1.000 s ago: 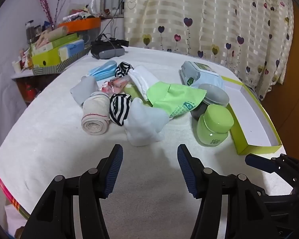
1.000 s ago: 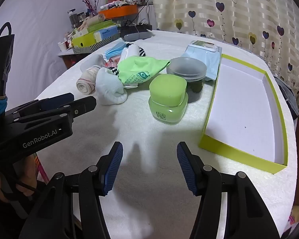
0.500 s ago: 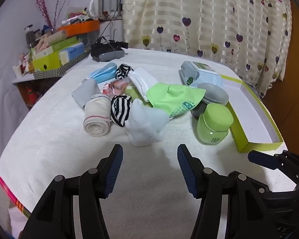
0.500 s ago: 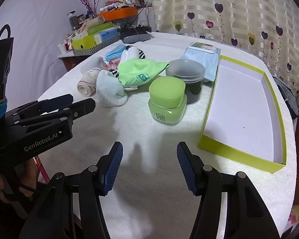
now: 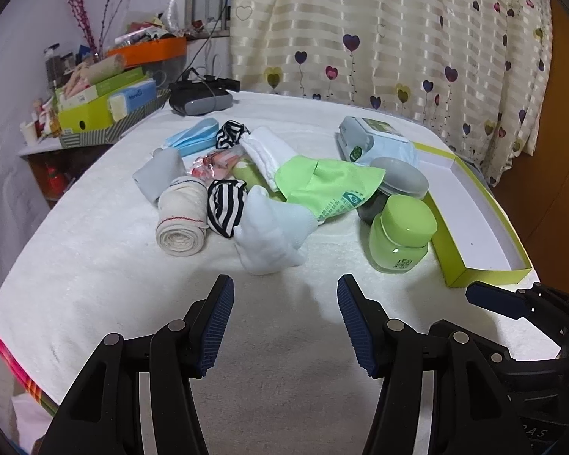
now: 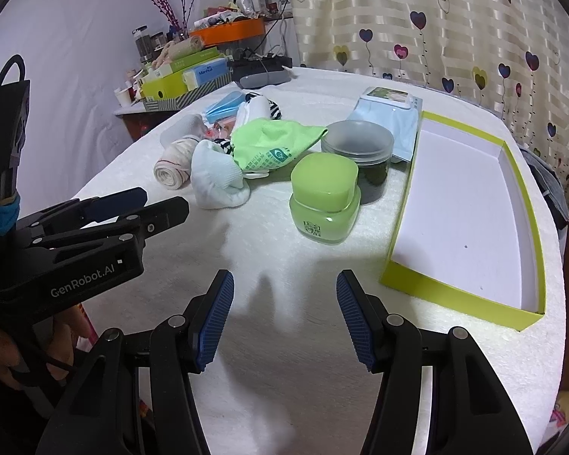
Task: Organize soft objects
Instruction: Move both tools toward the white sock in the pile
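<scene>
Nearest, the left claw [image 5: 282, 320] and the right claw [image 6: 284, 318] are seen spread wide above the white-covered bench [image 5: 95, 250], with nothing between the pads. Just beyond the left claw, a white sock [image 5: 271, 233] is laid, touching a striped sock [image 5: 225, 206] and a rolled cream cloth [image 5: 180, 223]. A green cloth [image 5: 330, 185] is draped behind the socks. To the right, a green jar [image 6: 324, 204] is stood near an open green box [image 6: 470, 216], in which nothing can be seen. Farther back, a blue mask [image 5: 191, 138] and a wipes pack [image 5: 371, 142] are found.
</scene>
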### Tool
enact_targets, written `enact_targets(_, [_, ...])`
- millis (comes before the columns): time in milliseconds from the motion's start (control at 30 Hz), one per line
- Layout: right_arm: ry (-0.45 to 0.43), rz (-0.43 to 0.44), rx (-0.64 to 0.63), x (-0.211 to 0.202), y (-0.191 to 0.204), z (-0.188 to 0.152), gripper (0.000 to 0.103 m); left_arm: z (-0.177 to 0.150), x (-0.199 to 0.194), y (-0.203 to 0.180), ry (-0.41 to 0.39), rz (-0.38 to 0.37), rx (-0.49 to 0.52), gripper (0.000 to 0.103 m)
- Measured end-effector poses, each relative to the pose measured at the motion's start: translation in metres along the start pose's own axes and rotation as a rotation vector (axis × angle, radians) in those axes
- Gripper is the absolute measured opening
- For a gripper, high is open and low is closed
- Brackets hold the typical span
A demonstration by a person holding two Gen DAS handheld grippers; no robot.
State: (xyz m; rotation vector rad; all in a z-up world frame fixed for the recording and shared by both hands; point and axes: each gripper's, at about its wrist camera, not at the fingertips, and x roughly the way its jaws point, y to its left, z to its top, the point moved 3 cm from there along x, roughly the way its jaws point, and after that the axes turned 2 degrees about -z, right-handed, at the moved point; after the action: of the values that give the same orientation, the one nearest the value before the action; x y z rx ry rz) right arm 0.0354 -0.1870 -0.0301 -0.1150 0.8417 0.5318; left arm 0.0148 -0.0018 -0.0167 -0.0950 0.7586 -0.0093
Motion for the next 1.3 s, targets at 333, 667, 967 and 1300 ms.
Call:
enact_targets(333, [-0.015, 0.002, -0.003, -0.002, 0.001, 0.002, 0.058, -0.001, 0.000, 0.007, -0.005, -0.013, -0.025, 0.057])
enact_targets(667, [-0.043, 0.005, -0.016, -0.004, 0.003, 0.005, 0.058, -0.003, 0.003, 0.016, -0.005, -0.006, -0.052, 0.057])
enact_targets(967, [-0.043, 0.022, -0.018, -0.001, 0.005, 0.008, 0.058, -0.001, 0.004, 0.018, 0.005, -0.012, -0.067, 0.057])
enact_targets(1300, [-0.044, 0.031, -0.016, 0.002, 0.007, 0.010, 0.058, -0.001, 0.008, 0.021, 0.013, -0.027, -0.073, 0.057])
